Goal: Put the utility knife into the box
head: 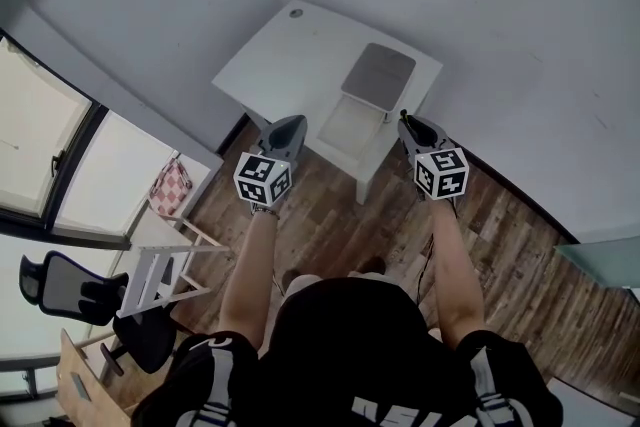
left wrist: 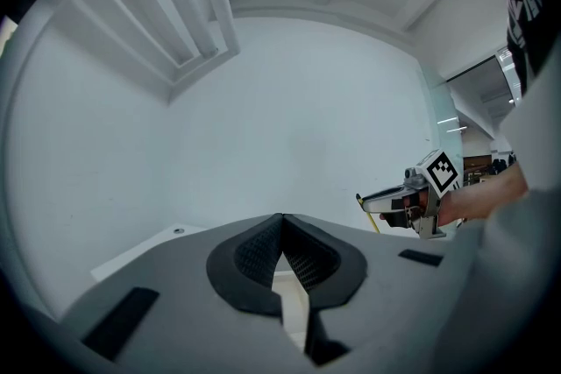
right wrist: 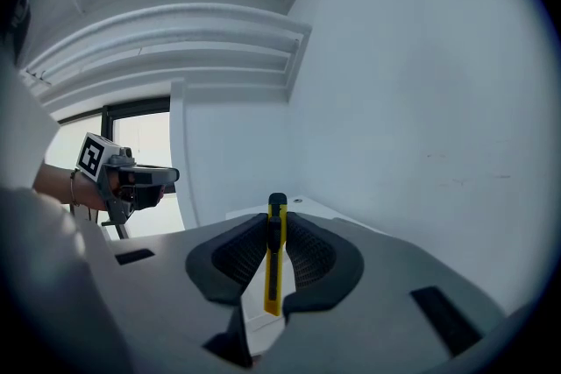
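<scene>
The yellow utility knife (right wrist: pixel 275 258) stands upright between the pads of my right gripper (right wrist: pixel 276 222), which is shut on it. In the head view its dark tip (head: pixel 403 116) pokes out ahead of the right gripper (head: pixel 410 127), near the right edge of the white table (head: pixel 285 50). The open white box (head: pixel 350 127) sits on that table, its grey lid (head: pixel 378 75) folded back behind it. My left gripper (head: pixel 289 127) hovers at the box's left, and its jaws meet at the tips (left wrist: pixel 281 220) with nothing between them. Both grippers are held level, apart from the box.
A small round grommet (head: pixel 296 13) marks the table's far corner. On the wooden floor (head: pixel 330 225) at the left are a white folding rack (head: pixel 160 270) and a black office chair (head: pixel 75 290), beside a window (head: pixel 60 155). A pale wall lies behind the table.
</scene>
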